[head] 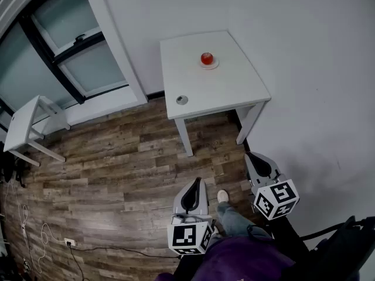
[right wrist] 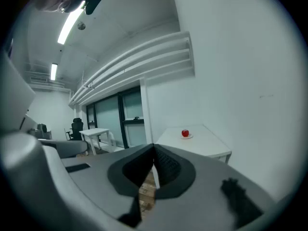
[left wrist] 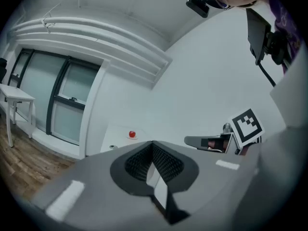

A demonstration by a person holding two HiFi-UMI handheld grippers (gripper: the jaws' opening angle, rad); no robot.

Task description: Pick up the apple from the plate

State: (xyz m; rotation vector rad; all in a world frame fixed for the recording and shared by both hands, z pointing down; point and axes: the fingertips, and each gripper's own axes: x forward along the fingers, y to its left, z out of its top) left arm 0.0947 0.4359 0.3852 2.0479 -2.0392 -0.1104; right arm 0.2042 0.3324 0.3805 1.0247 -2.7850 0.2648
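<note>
A red apple (head: 207, 58) sits on a small white plate (head: 210, 65) near the far side of a white square table (head: 228, 92). Both grippers hover over the wood floor, well short of the table. My left gripper (head: 195, 182) is shut with nothing in it, and my right gripper (head: 253, 156), closer to the table's front right leg, is also shut and empty. The left gripper view shows the apple (left wrist: 132, 134) small and far beyond the closed jaws of the left gripper (left wrist: 153, 145). From the right gripper (right wrist: 154, 149), the apple (right wrist: 185, 133) lies ahead, slightly right.
A small round grey object (head: 182, 99) lies near the table's front left corner. The table stands against a white wall (head: 304, 51). A second small white table (head: 23, 124) stands at the left by the window (head: 64, 57). Cables (head: 35, 239) trail on the floor. The person's shoe (head: 222, 196) shows between the grippers.
</note>
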